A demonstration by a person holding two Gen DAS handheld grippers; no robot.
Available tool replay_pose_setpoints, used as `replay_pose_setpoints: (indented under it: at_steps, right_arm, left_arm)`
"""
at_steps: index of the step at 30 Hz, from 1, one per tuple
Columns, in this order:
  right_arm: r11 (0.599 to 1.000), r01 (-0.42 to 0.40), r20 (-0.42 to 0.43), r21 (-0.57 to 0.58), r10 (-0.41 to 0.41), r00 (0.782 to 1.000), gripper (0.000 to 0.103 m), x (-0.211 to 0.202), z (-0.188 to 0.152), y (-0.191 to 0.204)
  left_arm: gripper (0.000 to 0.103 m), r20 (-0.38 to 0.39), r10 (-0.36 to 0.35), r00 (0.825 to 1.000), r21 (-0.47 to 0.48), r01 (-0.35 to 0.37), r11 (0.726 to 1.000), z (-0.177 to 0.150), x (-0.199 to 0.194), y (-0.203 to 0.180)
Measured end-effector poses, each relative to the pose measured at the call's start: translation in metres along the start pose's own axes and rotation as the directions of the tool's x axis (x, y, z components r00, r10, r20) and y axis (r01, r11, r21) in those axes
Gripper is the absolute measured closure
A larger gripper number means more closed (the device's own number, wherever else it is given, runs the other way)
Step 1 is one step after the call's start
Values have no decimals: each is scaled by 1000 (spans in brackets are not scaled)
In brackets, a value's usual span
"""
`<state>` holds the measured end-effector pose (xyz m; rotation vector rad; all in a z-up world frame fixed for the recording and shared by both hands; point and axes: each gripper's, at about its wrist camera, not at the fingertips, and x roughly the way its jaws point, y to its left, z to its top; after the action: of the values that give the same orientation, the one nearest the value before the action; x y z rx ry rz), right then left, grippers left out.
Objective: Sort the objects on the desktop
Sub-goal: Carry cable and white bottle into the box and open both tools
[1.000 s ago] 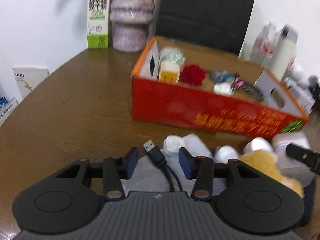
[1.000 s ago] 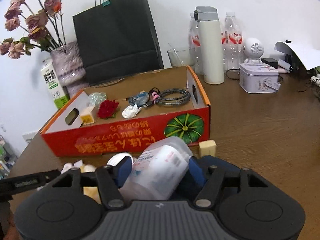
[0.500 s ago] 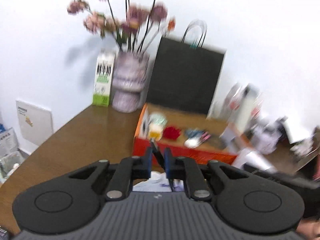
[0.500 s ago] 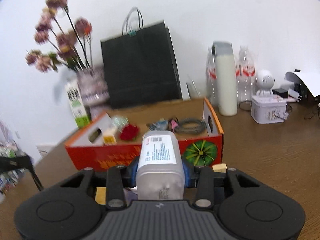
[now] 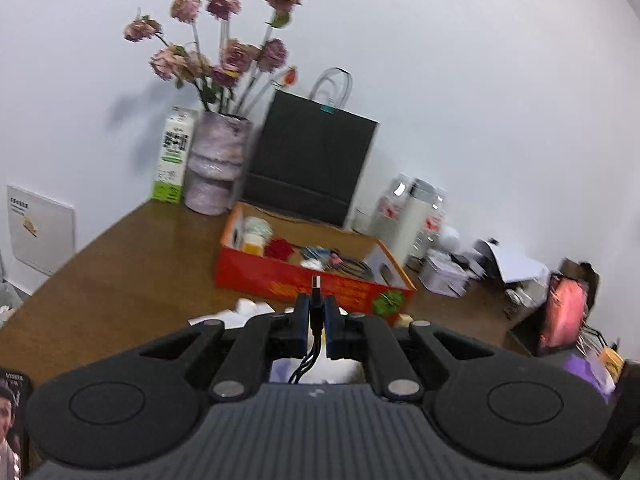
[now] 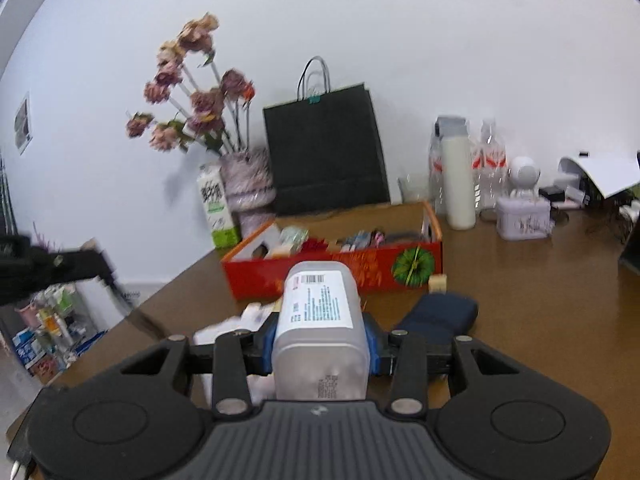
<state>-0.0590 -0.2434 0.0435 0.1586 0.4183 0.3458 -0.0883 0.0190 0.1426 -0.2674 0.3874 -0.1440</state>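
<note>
My left gripper (image 5: 316,312) is shut on a black USB cable (image 5: 316,292); its plug sticks up between the blue pads and the cord hangs down behind. It is held above the table, in front of the red cardboard box (image 5: 280,280). My right gripper (image 6: 320,328) is shut on a white plastic bottle (image 6: 320,312) with a printed label, held lying along the fingers, above the table in front of the same red box (image 6: 320,272). The box holds several small items, among them a red flower and a coiled cable.
A vase of dried flowers (image 5: 214,168), a milk carton (image 5: 172,156) and a black paper bag (image 5: 312,168) stand behind the box. Bottles and a white flask (image 6: 458,184) and a tin (image 6: 522,216) stand to its right. White papers (image 5: 244,312) and a dark blue case (image 6: 444,312) lie near the front.
Both grippers have lifted away from the table with their loads. The left one closed on the USB cable and raised it; the right one tilted the bottle level and rose.
</note>
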Motion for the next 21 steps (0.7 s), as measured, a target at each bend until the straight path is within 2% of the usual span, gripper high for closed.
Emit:
replay_pose_setpoints:
  at_steps: [5,10,15,17,21]
  right_arm:
    - [1000,-13,-12,-19,13,1000,64,-19,-13,12]
    - [999,-4,28,-33,5,1000,64,-30,-3,15]
    - [1000,-9,36,-23,10,999,64,-16,24,6]
    - [1000,-2,45,-15,3,999,64,-5,43,-1]
    - [999,21,81,-25,-19,997,64,30,95,-15]
  left_arm:
    - [95,16,-21,1000,23,20,1000,-8,-15,-10]
    - [95,70,-27,997,50,24,998,9,-20,-14]
    - [95,116,-85,990,125,71,990,54,3,-27]
    - [95,116,-102,988,162,82,983,76,24,-34]
    - [95,88,-123,988,149,110,983,129,81,-36]
